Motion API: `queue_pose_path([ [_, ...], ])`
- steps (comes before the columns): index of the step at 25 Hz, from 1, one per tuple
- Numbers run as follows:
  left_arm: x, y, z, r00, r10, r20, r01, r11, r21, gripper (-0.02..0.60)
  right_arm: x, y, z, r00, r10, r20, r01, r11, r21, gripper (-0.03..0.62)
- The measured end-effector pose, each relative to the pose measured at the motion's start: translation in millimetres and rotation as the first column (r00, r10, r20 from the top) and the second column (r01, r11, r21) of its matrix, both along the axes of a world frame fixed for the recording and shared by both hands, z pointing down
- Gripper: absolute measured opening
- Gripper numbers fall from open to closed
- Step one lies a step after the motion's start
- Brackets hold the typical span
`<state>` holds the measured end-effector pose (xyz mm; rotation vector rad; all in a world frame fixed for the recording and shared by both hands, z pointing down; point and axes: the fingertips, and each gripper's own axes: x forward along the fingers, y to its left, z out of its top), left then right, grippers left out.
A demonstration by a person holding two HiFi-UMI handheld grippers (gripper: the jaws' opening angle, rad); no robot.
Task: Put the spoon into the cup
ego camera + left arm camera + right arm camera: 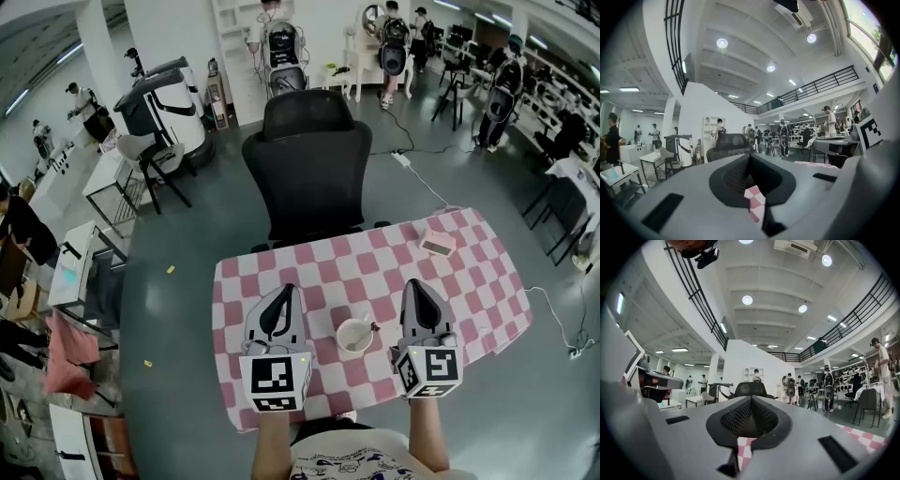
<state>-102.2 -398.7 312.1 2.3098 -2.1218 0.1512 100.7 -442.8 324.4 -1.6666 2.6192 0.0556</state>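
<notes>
A white cup (354,336) stands on the pink-and-white checked tablecloth (319,272), near the table's front edge. A pale spoon (366,322) seems to rest inside it, with the handle leaning toward the right rim; it is too small to see clearly. My left gripper (286,292) hovers just left of the cup, shut and holding nothing. To the cup's right, my right gripper (417,286) is also shut and empty. In the left gripper view the jaws (750,157) meet over the cloth. The right gripper view shows the same closed jaws (751,399). Both point level, toward the far side.
A small pinkish box (438,244) lies on the cloth at the back right. A black office chair (309,159) stands right behind the table. Beyond it are white carts, desks, floor cables and several people.
</notes>
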Motion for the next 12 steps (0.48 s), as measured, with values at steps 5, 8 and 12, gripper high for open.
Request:
queue_pose_path([
  [5,-0.5,0.0,0.5,1.0,-0.002,-0.001,0.002,1.0,-0.001,0.014,0.4,-0.5,-0.5,1.0,-0.002,0.004,0.002,1.0,-0.001,0.014],
  [8,0.1,-0.6,2.8,1.0,-0.004,0.001,0.004,1.0,-0.004,0.014,1.3,-1.2,0.3,1.0,-0.003,0.004,0.003,1.0,-0.001,0.014],
  [12,1.6,-2.2,5.4,1.0,-0.005,0.0,0.005,1.0,-0.008,0.014,4.1,-3.3,1.0,1.0,0.0,0.006,0.0,1.0,0.001,0.014],
])
